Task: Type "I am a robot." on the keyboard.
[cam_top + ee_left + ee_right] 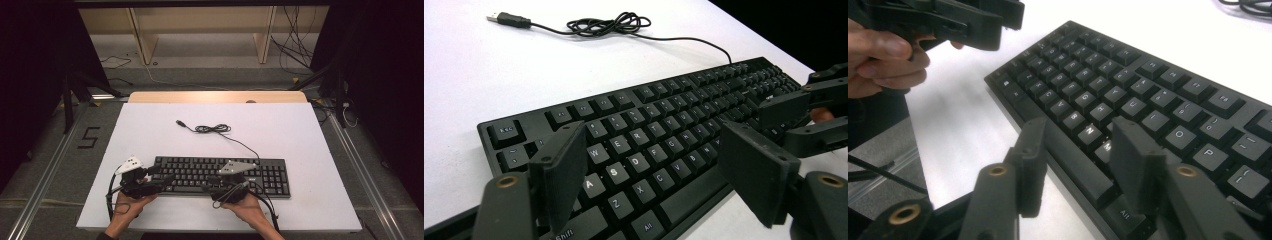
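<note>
I have both grippers at the near edge of the keyboard (222,176), which lies flat at the front middle of the white table (300,135), long side toward me. My left gripper (159,179) hangs over the left end, jaws spread wide above the letter keys with nothing between them. My right gripper (209,181) sits at the space bar (1075,167), jaws parted to about half and straddling the front edge there; nothing is clamped, as far as I can tell. I judge the work barely begun: the keyboard is not lifted, and its cable (215,129) trails off behind in a loose coil, the plug (180,122) lying free on the table. Count: one keyboard, one cable with one plug, two grippers, two hands.
</note>
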A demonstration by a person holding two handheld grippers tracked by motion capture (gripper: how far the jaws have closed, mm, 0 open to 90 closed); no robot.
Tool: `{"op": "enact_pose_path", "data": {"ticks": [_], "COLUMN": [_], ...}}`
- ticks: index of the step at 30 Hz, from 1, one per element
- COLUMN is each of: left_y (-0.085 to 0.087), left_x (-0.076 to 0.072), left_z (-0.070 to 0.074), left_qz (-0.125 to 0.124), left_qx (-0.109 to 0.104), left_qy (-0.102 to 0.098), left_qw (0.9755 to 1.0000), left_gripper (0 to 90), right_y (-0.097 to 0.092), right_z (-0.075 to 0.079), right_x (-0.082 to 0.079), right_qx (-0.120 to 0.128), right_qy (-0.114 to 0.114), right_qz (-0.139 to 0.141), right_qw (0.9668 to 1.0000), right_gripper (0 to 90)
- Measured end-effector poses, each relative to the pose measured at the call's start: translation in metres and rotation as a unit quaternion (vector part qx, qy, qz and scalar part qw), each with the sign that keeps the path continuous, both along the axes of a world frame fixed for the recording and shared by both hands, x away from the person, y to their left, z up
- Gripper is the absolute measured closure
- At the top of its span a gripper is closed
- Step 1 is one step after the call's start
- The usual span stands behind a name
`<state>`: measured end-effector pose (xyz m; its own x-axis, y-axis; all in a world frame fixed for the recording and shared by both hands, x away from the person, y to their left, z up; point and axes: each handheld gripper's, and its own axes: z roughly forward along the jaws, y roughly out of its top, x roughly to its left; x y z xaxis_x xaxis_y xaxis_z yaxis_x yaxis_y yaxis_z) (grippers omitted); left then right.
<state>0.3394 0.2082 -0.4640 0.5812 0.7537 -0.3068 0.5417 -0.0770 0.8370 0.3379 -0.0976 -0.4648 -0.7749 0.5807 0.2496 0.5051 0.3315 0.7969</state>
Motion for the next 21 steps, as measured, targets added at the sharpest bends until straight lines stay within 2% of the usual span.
{"op": "enact_pose_path", "data": {"ticks": [2,14,18,20,21], "left_y": [-0.001,-0.005,-0.007,-0.007,-0.007], "left_x": [0.002,0.009,0.011,0.013,0.014], "left_z": [0.0,0.001,0.002,0.002,0.002], "left_qz": [0.001,0.002,0.003,0.006,0.008], "left_qx": [0.0,0.008,0.017,0.022,0.021], "left_qy": [0.002,0.009,0.013,0.018,0.021], "left_qw": [1.0,0.9999,0.9998,0.9996,0.9995], "left_gripper": [27.8,30.5,34.2,40.6,40.6], "right_y": [-0.002,-0.006,-0.006,-0.007,-0.007], "right_z": [0.002,0.003,0.003,0.004,0.004], "right_x": [0.0,-0.001,-0.001,-0.001,-0.001], "right_qx": [0.004,0.005,0.006,0.007,0.007], "right_qy": [-0.003,-0.002,0.0,0.001,0.001], "right_qz": [-0.003,-0.006,-0.007,-0.008,-0.008], "right_qw": [1.0,1.0,1.0,0.9999,0.9999], "right_gripper": [53.9,45.7,43.4,42.3,42.3]}}
